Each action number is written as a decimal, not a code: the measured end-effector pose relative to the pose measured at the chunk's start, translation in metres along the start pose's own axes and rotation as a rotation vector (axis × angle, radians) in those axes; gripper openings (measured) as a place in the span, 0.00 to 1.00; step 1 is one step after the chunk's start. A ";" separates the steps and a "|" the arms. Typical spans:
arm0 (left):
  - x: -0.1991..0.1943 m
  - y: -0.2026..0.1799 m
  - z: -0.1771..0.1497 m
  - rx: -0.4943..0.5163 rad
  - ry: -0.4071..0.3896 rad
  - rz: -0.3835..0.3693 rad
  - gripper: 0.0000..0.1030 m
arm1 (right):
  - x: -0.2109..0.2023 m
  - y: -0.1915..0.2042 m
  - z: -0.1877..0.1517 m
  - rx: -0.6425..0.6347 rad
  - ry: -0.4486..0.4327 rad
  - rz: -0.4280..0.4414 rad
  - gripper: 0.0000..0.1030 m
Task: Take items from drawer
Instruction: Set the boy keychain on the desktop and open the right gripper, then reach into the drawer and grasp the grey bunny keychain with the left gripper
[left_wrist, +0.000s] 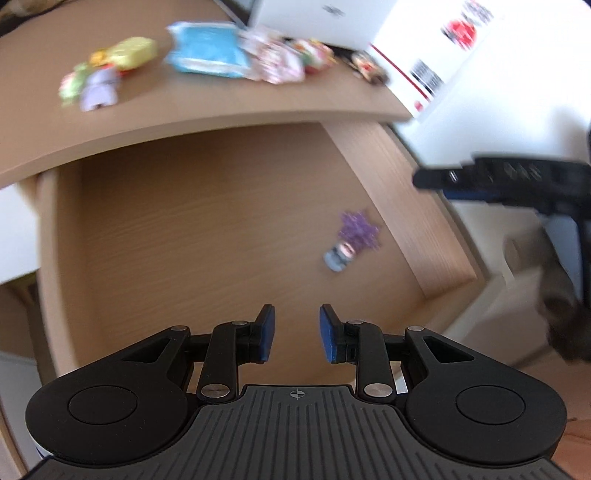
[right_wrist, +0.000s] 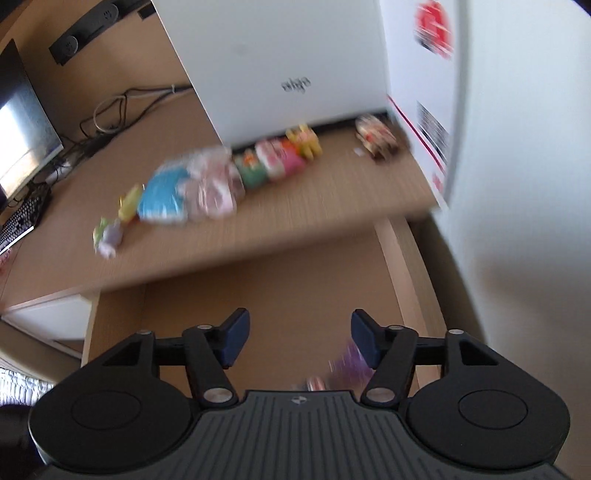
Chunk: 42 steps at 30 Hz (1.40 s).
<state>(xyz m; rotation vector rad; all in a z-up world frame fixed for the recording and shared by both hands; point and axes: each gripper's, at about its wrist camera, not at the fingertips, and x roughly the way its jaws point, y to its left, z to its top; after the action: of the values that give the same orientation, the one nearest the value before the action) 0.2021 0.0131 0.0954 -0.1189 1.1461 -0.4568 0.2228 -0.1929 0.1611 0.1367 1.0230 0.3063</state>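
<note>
The wooden drawer (left_wrist: 192, 229) is pulled out below the desktop. One small purple packet (left_wrist: 351, 240) lies on its floor near the right wall. My left gripper (left_wrist: 296, 332) hovers open over the drawer's front, empty, with the packet ahead and to the right. My right gripper (right_wrist: 297, 339) is open and empty above the drawer (right_wrist: 295, 291); the purple packet (right_wrist: 351, 363) shows blurred just below its right finger. That right gripper (left_wrist: 443, 177) also appears at the right edge of the left wrist view, above the drawer's right wall.
Several colourful snack packets (left_wrist: 207, 51) (right_wrist: 207, 184) lie in a row on the desktop (left_wrist: 221, 99). A white box (right_wrist: 280, 66) and a white carton with red print (left_wrist: 436, 48) stand behind them. A monitor (right_wrist: 22, 136), keyboard (right_wrist: 18, 225) and cables (right_wrist: 118, 110) are at the left.
</note>
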 end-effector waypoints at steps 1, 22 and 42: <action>0.005 -0.005 0.002 0.026 0.014 -0.002 0.28 | -0.007 -0.004 -0.012 0.015 0.009 -0.001 0.64; 0.072 -0.102 0.024 0.476 0.096 -0.079 0.28 | -0.086 -0.044 -0.121 0.189 -0.027 -0.229 0.73; 0.164 -0.098 0.057 0.671 0.197 0.061 0.33 | -0.077 -0.032 -0.133 0.200 -0.038 -0.289 0.81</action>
<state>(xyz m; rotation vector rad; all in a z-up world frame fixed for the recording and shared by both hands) 0.2792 -0.1502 0.0106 0.5531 1.1292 -0.7872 0.0781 -0.2517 0.1472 0.1726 1.0196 -0.0617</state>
